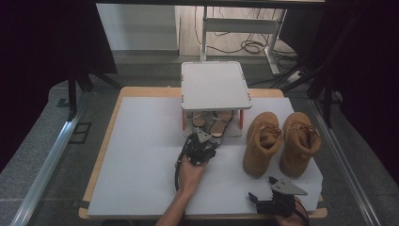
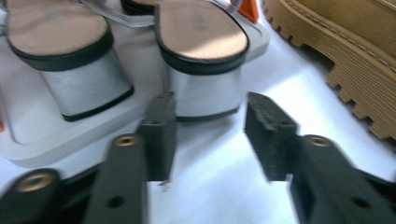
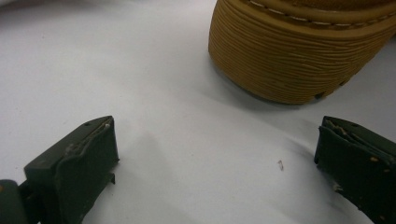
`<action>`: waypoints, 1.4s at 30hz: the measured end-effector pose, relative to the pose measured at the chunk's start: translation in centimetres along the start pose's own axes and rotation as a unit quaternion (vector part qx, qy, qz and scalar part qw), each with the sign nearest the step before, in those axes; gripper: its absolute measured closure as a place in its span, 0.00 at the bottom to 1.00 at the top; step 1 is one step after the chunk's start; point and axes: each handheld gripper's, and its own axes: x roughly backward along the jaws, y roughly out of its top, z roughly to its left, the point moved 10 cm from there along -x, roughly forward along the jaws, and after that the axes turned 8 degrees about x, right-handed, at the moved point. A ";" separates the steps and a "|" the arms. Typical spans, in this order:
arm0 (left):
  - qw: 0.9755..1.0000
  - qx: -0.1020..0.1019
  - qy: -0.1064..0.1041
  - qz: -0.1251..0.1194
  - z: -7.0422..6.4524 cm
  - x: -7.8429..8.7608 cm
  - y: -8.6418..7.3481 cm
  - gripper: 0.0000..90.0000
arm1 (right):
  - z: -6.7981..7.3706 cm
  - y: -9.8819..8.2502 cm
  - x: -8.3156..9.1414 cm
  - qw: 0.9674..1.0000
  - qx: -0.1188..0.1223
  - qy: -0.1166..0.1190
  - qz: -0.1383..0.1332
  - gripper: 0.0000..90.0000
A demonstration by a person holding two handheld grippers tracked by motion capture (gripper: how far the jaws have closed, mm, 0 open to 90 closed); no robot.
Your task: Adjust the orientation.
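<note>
Risk: left tongs [image 2: 210, 135] sitting apart around sandal heel [image 2: 204, 91], not pinching | sandal could be slipping off rack [image 1: 216, 84] | right tongs [image 3: 215, 168] waiting apart beside boot [image 3: 299, 51] on surface [image 1: 141, 155]

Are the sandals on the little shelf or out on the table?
On the shelf. Both sandals sit heels-out on the bottom tray of the small white rack, with the left gripper open just before one heel.
</note>
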 end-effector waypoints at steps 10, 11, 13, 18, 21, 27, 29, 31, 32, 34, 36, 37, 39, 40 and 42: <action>1.000 -0.015 -0.011 0.010 -0.7 -0.7 0.2 0.99 | 0.0 0.0 0.0 1.000 0.000 0.000 0.000 0.00; 1.000 -0.016 -0.009 0.010 -0.7 -1.0 0.3 1.00 | 0.0 0.0 0.0 1.000 0.000 0.000 0.000 0.00; 1.000 -0.019 -0.007 0.011 -0.7 -1.1 0.3 1.00 | 0.0 0.0 0.0 1.000 0.000 0.000 0.000 0.00; 0.999 -0.036 -0.001 0.013 -1.1 -1.9 0.5 1.00 | 0.0 0.0 0.0 1.000 0.001 0.001 0.000 0.00; 0.999 -0.035 -0.008 0.014 -1.5 -2.2 0.6 1.00 | 0.0 0.0 0.0 1.000 0.000 0.000 0.000 0.00; 0.999 -0.044 -0.003 0.013 -1.9 -2.6 1.1 1.00 | 0.0 0.0 0.0 1.000 0.001 0.000 0.000 0.00; 0.999 -0.041 -0.003 0.012 -1.7 -2.2 1.1 1.00 | 0.0 0.0 0.0 1.000 0.001 0.000 -0.001 0.00; 0.999 -0.035 -0.003 0.010 -1.4 -1.7 0.9 1.00 | 0.0 0.0 0.0 1.000 0.001 0.000 -0.001 0.00; 1.000 -0.029 -0.006 0.006 -1.3 -1.5 0.9 1.00 | 0.0 0.0 0.0 1.000 0.001 0.000 -0.001 0.00; 1.000 -0.024 -0.006 0.006 -0.9 -1.1 0.6 1.00 | 0.0 0.0 0.0 1.000 0.001 0.000 -0.001 0.00; 1.000 -0.022 -0.003 0.005 -0.5 -0.8 0.5 1.00 | 0.0 0.0 0.0 1.000 0.000 0.000 0.000 0.00; 1.000 -0.020 -0.002 0.005 -0.3 -0.7 0.6 1.00 | 0.0 0.0 0.0 1.000 0.000 0.000 0.000 0.00; 1.000 -0.016 0.001 0.005 0.0 -0.8 0.7 1.00 | 0.0 0.0 0.0 1.000 0.000 0.000 0.000 0.00; 1.000 -0.015 0.001 0.005 0.1 -0.9 0.8 1.00 | 0.0 0.0 0.0 1.000 0.000 0.000 0.000 0.00; 1.000 -0.016 -0.001 0.006 0.0 -1.0 0.9 1.00 | 0.0 0.0 0.0 1.000 0.000 0.000 0.000 0.00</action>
